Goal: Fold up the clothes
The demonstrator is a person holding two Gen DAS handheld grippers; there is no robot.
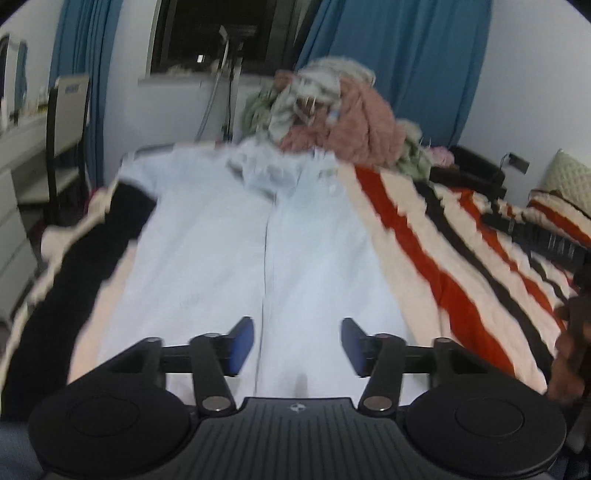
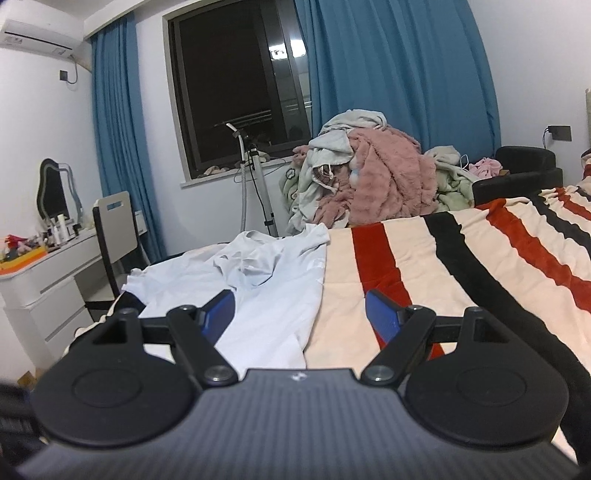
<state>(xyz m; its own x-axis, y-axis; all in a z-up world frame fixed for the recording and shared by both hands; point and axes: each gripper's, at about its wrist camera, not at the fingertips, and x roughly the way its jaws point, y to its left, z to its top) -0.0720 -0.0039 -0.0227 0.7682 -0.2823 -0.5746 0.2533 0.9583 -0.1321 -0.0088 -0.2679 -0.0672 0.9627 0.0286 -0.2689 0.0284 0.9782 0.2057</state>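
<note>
Both tongs gape empty over the white shirt (image 1: 229, 236); only the right view shows the air conditioner (image 2: 40, 35).

The left claw (image 1: 297, 345) points forward and downward toward 12 o'clock in its own view, its two blue pads (image 1: 242, 345) standing apart with nothing pinched between them. The right claw (image 2: 301, 319) points more nearly level, also toward 12 o'clock, its blue pads (image 2: 219, 314) spread wide and empty. Both black linkages sit symmetrical.
</note>
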